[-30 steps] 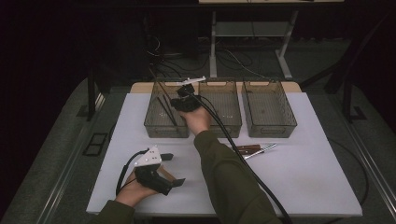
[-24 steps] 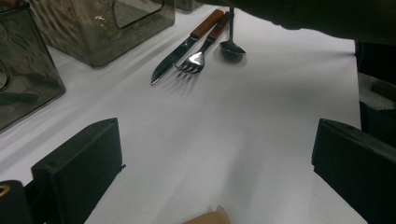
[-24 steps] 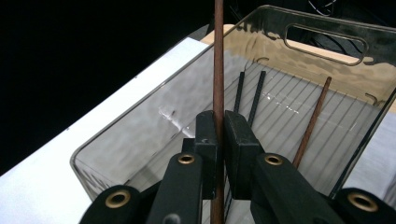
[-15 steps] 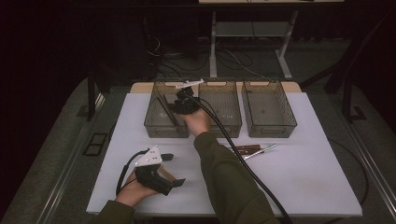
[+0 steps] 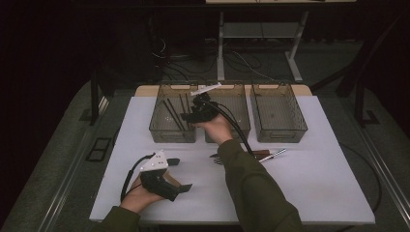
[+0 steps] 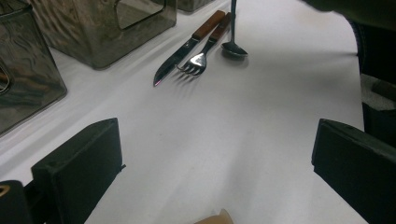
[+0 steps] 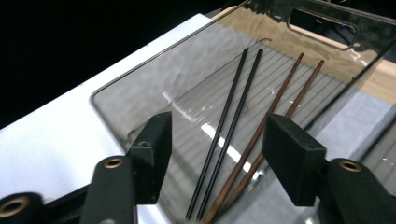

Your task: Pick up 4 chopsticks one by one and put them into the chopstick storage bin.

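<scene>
The right gripper view looks down between the right gripper, whose fingers stand wide apart and hold nothing. Just beyond and below the fingers lies the leftmost bin, and on its floor rest two black chopsticks and two brown chopsticks, side by side and all pointing away from the fingers. In the high view the right gripper hovers over the inner edge of that bin.

The left gripper rests low on the bench, fingers spread wide and empty, with bare bench between them. Well ahead of these fingers lie a wood-handled knife, a fork touching it, and a spoon just beside the fork, near the middle bin.

Judged from this, the sorting looks partly done: the chopsticks are already in their bin, while knife, fork and spoon remain on the bench. The right bin looks empty.
</scene>
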Motion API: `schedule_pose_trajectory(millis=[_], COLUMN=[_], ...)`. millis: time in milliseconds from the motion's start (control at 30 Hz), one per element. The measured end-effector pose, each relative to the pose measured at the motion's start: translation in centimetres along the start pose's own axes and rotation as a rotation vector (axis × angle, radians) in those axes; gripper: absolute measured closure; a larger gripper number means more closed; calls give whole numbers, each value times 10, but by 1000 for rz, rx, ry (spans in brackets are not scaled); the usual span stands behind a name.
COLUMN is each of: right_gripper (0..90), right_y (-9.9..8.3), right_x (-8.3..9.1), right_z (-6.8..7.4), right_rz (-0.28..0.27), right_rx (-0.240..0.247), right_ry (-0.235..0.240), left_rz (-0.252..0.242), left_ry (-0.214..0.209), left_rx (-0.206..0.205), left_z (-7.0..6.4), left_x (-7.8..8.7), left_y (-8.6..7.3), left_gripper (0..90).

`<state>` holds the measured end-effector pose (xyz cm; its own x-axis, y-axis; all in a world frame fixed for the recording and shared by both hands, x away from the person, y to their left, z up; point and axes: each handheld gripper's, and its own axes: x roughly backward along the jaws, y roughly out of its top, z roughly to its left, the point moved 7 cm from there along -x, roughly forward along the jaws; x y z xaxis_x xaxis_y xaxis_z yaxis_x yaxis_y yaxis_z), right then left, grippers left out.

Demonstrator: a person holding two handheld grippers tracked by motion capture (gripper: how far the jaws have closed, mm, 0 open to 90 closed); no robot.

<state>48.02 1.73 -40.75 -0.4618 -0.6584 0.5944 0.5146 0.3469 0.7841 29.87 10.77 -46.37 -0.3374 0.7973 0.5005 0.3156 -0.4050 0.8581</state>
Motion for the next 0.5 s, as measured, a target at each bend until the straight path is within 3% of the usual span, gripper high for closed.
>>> schedule_pose_trajectory(millis=[300, 500], right_gripper=[357, 354], right_y=[-20, -39], right_x=[46, 77], right_z=[-8, -14], right_rz=[-8, -11], right_rx=[11, 32], right_ry=[31, 36], left_rz=[-8, 12], left_ry=[3, 8], left_rx=[11, 7], left_z=[0, -1], left_x=[-2, -2], left_y=[1, -1], left_gripper=[9, 9])
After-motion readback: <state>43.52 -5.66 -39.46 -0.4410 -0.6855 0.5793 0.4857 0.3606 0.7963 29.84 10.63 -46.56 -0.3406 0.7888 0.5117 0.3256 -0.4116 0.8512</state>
